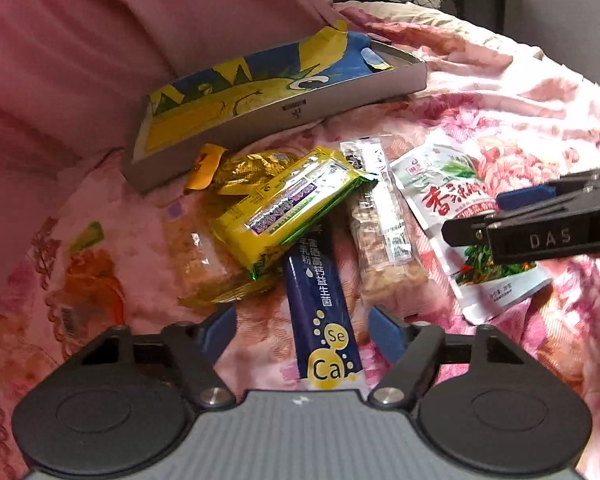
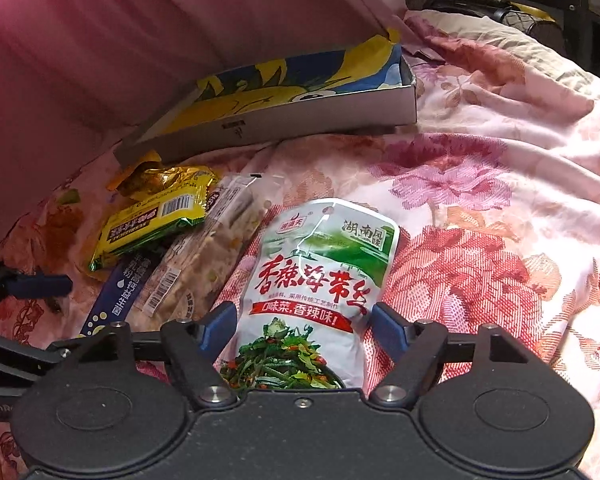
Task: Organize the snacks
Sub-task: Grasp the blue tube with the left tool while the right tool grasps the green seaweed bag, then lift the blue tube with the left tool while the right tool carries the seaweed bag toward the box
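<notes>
- While both tools point down at a floral bedspread point(image 2: 480, 184), the snacks lie in a loose cluster at the centre of each view.
- Left tool point(image 1: 302, 330): jaws part-open, straddling the lower end of the dark blue stick sachet point(image 1: 320, 312); the blue pads stand clear of its sides, so nothing is gripped.
- Right tool point(image 2: 300, 330): jaws part-open on either side of the white seaweed pouch point(image 2: 320, 272); whether the pads touch its edges cannot be told. In the left wrist view this tool enters from the right edge of the frame, above the pouch's lower half.
- Yellow packet point(image 1: 288, 208): centre of the left wrist view, lying tilted across the upper end of the blue sachet.
- Clear-wrapped cereal bar point(image 1: 384, 236): just right of the blue sachet, between it and the white pouch.
- Gold foil wrapper point(image 1: 248, 172): crumpled, directly above the yellow packet, close to the box.
- Second clear packet point(image 1: 198, 256): left of the yellow packet and partly under it.
- Shallow open box point(image 1: 284, 114): upper centre of the frame, grey outer wall, blue-and-yellow printed lining; it sits beyond the snacks, against a pink curtain point(image 1: 100, 40).
</notes>
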Action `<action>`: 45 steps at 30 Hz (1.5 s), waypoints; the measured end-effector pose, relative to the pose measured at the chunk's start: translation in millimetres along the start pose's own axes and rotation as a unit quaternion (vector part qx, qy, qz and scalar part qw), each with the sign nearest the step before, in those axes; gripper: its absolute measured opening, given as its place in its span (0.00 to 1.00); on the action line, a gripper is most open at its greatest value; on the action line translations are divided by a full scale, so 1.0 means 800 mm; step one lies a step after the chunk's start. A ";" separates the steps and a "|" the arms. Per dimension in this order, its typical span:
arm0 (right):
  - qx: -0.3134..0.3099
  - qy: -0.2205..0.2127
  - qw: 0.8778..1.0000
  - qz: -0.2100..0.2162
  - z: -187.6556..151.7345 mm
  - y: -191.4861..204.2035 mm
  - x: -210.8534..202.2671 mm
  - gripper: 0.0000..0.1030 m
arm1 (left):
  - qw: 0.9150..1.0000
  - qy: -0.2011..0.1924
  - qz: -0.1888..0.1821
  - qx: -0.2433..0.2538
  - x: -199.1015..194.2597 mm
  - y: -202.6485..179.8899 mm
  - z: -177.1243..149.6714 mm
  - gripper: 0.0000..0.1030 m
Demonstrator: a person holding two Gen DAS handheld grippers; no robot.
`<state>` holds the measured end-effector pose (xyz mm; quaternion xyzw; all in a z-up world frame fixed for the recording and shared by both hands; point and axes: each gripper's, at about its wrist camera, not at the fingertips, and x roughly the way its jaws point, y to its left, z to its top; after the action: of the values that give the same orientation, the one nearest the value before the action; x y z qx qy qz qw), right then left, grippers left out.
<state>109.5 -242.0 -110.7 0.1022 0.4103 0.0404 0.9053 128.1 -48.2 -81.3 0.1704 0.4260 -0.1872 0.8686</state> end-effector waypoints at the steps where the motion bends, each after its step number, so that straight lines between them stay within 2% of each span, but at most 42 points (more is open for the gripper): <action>1: 0.001 -0.001 1.000 0.000 0.000 -0.001 0.000 0.74 | 1.000 0.002 -0.006 -0.008 0.001 0.003 0.001 0.68; 7: 0.010 -0.004 1.000 -0.006 -0.001 -0.003 0.001 0.70 | 0.997 0.015 -0.042 -0.061 0.005 0.022 0.003 0.44; 10: 0.008 -0.006 1.000 -0.008 -0.002 -0.001 0.001 0.69 | 0.993 0.023 -0.057 -0.103 0.009 0.034 0.003 0.36; 17: -0.001 -0.011 1.000 -0.016 -0.006 0.006 0.005 0.68 | 0.987 0.036 -0.059 -0.148 0.025 0.041 0.007 0.31; 22: -0.008 -0.012 1.000 -0.017 -0.008 0.010 0.003 0.63 | 0.989 0.044 -0.044 -0.135 0.023 0.029 0.011 0.24; 26: -0.008 -0.011 1.000 -0.012 -0.007 0.010 0.001 0.59 | 0.987 0.059 -0.045 -0.145 0.018 0.026 0.014 0.19; 35: 0.004 -0.003 1.000 0.012 -0.005 0.007 -0.010 0.44 | 0.982 0.116 -0.044 -0.142 -0.010 0.007 0.012 0.14; 40: 0.015 -0.004 1.000 0.026 -0.008 0.003 -0.023 0.42 | 0.973 0.153 -0.058 -0.165 -0.033 0.003 0.008 0.12; 45: 0.026 -0.023 0.999 0.037 -0.008 -0.002 -0.043 0.42 | 0.964 0.173 -0.097 -0.176 -0.058 -0.006 0.009 0.11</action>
<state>82.1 -248.3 -89.9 0.1416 0.3859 0.0610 0.9096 104.6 -47.3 -40.7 0.0021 0.6103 -0.1608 0.7757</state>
